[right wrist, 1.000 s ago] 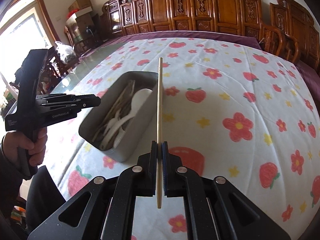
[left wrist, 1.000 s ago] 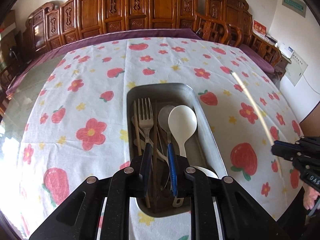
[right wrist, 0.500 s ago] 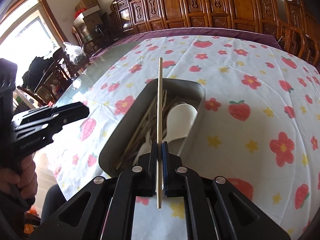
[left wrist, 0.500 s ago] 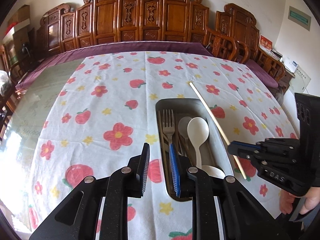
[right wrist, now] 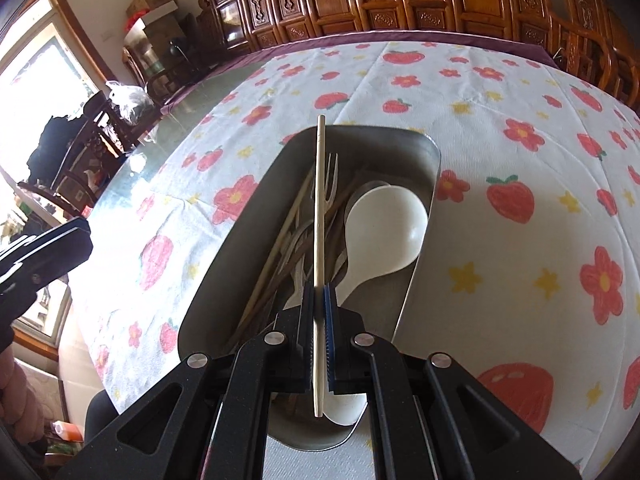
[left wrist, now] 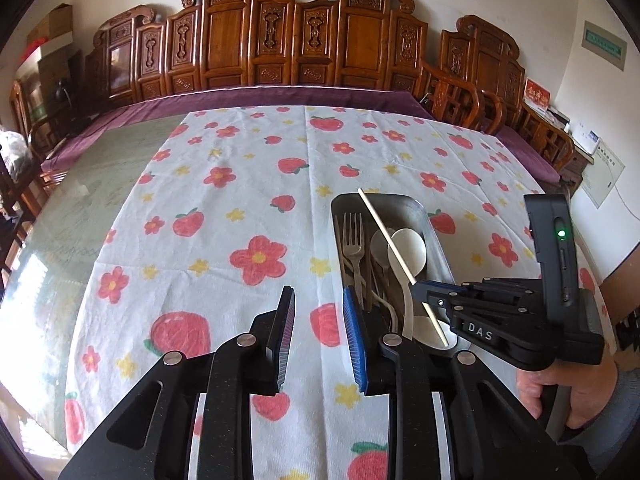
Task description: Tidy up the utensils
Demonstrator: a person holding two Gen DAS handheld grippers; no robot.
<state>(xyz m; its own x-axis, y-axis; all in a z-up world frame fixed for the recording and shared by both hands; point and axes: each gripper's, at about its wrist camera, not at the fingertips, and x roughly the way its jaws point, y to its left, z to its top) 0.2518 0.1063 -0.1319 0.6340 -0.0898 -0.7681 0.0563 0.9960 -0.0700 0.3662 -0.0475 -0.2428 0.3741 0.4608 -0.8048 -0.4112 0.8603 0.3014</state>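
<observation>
Right gripper point(right wrist: 319, 330): the fingers point(right wrist: 329, 320) are pressed together on a single pale wooden chopstick point(right wrist: 319, 216), gripped toward its lower end, so that a short stub projects below the pads and the long part runs forward and up. The chopstick is held over the metal tray point(right wrist: 420, 240), its far tip reaching about the tray's far rim; whether it touches anything inside cannot be told. In the left wrist view the same gripper point(left wrist: 420, 294) enters from the right, carried by a hand point(left wrist: 568, 392), with the chopstick point(left wrist: 394, 254) slanting across the tray point(left wrist: 438, 240). Left gripper point(left wrist: 318, 320): the fingers point(left wrist: 286, 320) stand a modest gap apart and are opening, with nothing between them; they hang over the strawberry-and-flower tablecloth point(left wrist: 224, 220) just left of the tray, the blue-padded finger near the tray's left wall. Tray contents: a metal fork point(left wrist: 352, 240), a white plastic spoon point(right wrist: 384, 220), a metal spoon point(left wrist: 378, 244) and further chopsticks point(right wrist: 276, 256), lying lengthwise. The tray rests on the cloth-covered surface, in front of a row of carved wooden chairs point(left wrist: 304, 40).
</observation>
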